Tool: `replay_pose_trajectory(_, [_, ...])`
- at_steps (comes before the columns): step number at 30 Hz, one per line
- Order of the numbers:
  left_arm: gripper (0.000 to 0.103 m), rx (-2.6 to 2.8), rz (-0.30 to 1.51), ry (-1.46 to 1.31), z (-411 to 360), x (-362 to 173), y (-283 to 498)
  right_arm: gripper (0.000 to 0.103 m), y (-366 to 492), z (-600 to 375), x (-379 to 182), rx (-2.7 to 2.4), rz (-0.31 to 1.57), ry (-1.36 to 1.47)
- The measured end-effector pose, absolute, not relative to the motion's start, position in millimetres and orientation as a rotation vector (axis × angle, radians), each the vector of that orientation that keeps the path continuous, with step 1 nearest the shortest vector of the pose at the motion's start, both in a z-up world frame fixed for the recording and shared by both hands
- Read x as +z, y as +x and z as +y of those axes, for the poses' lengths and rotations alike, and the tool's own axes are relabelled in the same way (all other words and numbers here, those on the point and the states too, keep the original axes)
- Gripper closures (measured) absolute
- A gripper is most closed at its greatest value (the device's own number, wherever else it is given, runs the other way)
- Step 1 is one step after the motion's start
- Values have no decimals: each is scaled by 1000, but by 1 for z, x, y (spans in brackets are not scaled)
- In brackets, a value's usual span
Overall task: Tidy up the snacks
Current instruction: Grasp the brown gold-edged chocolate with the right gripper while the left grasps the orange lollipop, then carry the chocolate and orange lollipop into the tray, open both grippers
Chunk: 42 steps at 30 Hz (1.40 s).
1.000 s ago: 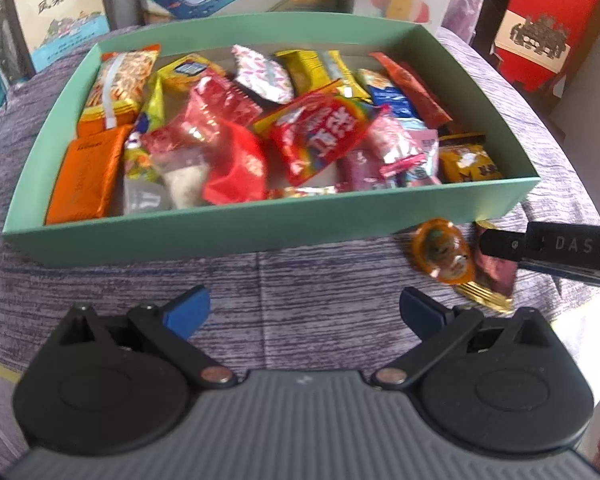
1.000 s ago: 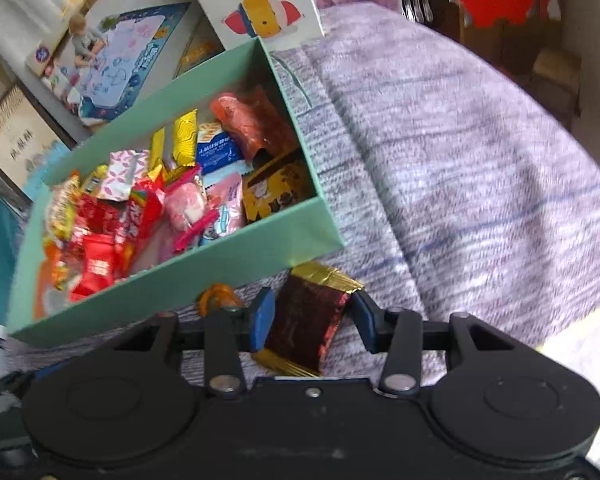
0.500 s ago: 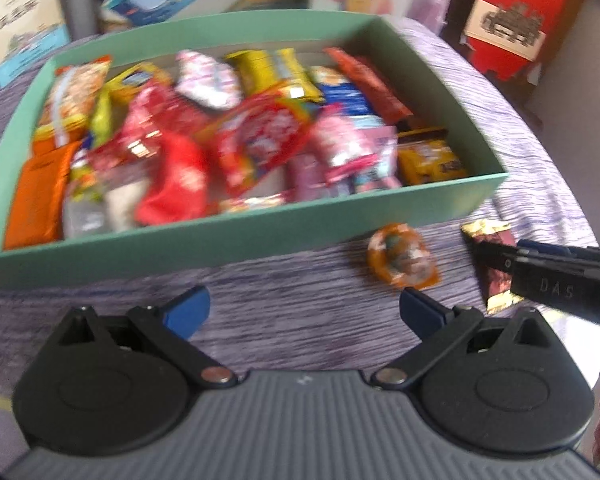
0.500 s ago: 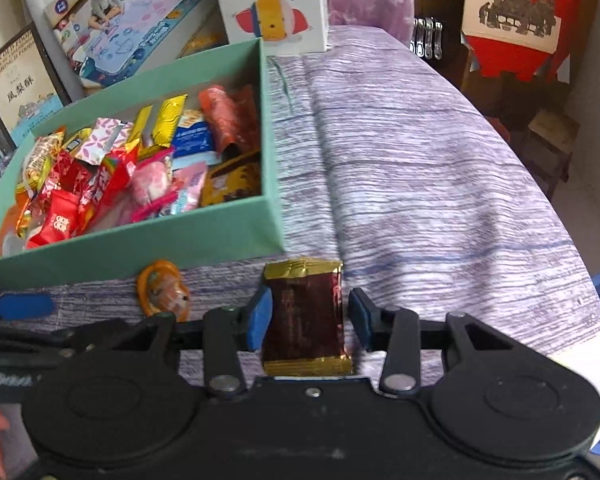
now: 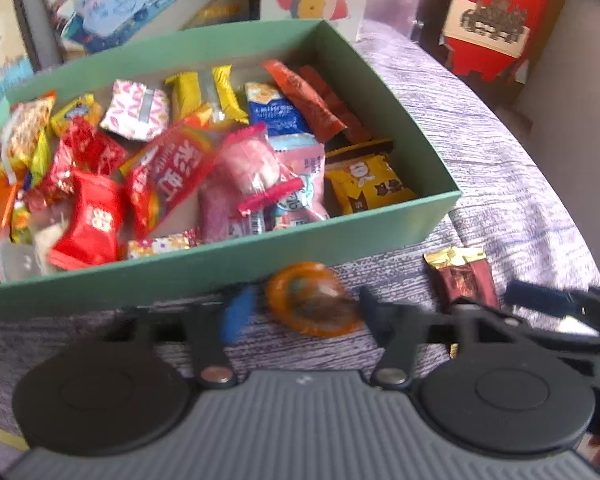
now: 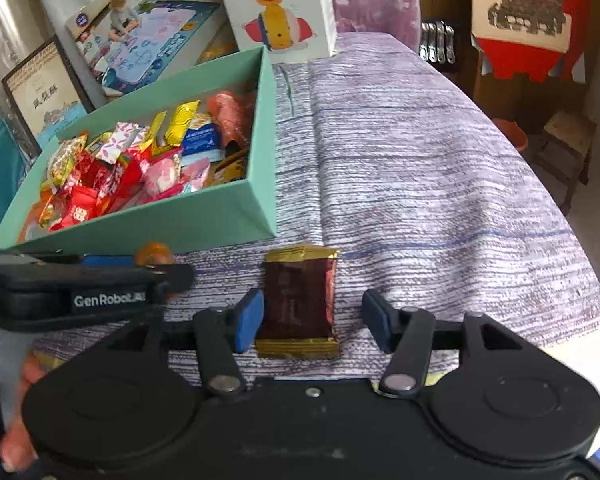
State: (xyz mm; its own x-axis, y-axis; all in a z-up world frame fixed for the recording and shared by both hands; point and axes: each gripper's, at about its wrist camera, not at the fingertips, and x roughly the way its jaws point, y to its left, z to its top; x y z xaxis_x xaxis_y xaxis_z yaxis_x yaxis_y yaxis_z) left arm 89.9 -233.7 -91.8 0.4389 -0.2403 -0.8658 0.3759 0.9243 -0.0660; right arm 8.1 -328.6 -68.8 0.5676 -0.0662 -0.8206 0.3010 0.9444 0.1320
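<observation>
A green box [image 5: 236, 264] full of several snack packets sits on the purple cloth; it also shows in the right wrist view [image 6: 180, 222]. A round orange snack [image 5: 312, 300] lies just in front of the box, between the open fingers of my left gripper [image 5: 300, 310]. A dark red packet with gold ends [image 6: 298, 304] lies flat on the cloth between the open fingers of my right gripper [image 6: 312, 320], untouched on the right side. The same packet shows in the left wrist view [image 5: 464, 278].
Toy boxes, one with a duck picture [image 6: 276, 12], stand behind the green box. A red carton [image 6: 528, 16] stands beyond the table's far right edge. Purple cloth [image 6: 420, 168] stretches right of the box.
My right gripper has opened and the dark red packet now lies on the cloth. My left gripper has moved forward and right so the orange snack sits between its fingers.
</observation>
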Motion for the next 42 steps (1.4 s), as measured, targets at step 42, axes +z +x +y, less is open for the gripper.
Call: replay_pose_trajectory(42, [63,-395,919,-21,-116,-6,87,66,55,-270,26,-53,816,268])
